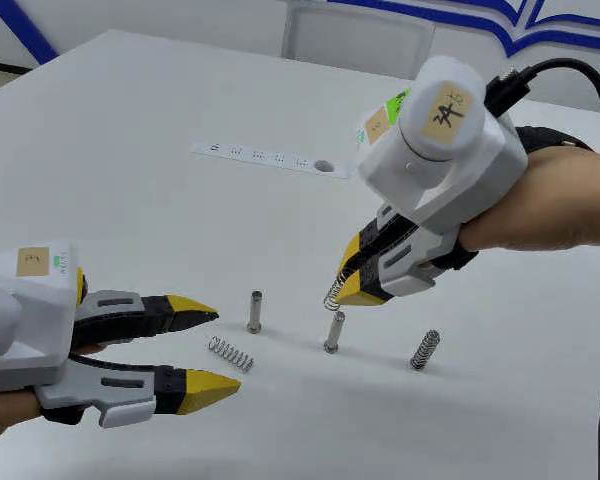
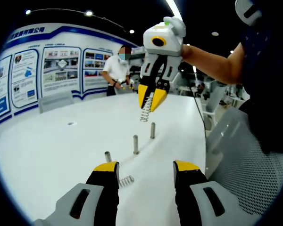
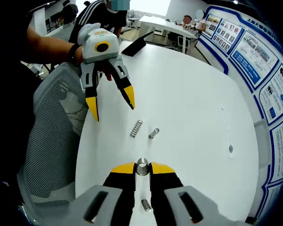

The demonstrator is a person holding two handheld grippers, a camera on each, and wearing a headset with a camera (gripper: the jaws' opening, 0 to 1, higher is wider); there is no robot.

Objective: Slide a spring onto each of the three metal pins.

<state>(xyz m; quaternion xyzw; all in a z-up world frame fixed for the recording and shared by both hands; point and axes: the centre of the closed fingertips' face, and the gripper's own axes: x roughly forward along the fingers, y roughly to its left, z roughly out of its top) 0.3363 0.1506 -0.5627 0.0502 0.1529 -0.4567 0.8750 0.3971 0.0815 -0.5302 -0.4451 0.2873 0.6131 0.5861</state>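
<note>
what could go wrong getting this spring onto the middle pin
The right hand-held gripper pinches the small coiled metal spring by one end, so its free end may miss or snag the short upright steel pin. The open left hand-held gripper is close to a loose spring on the white table and could flick it away.

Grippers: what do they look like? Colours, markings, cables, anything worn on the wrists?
The left gripper and the right gripper each have a white boxy housing, grey-and-black jaw arms and pointed yellow tips. Each carries a tan sticker and a small green label; the right one's sticker bears a black handwritten mark. A black cable leaves the right housing. A black band sits on the right wrist.
</note>
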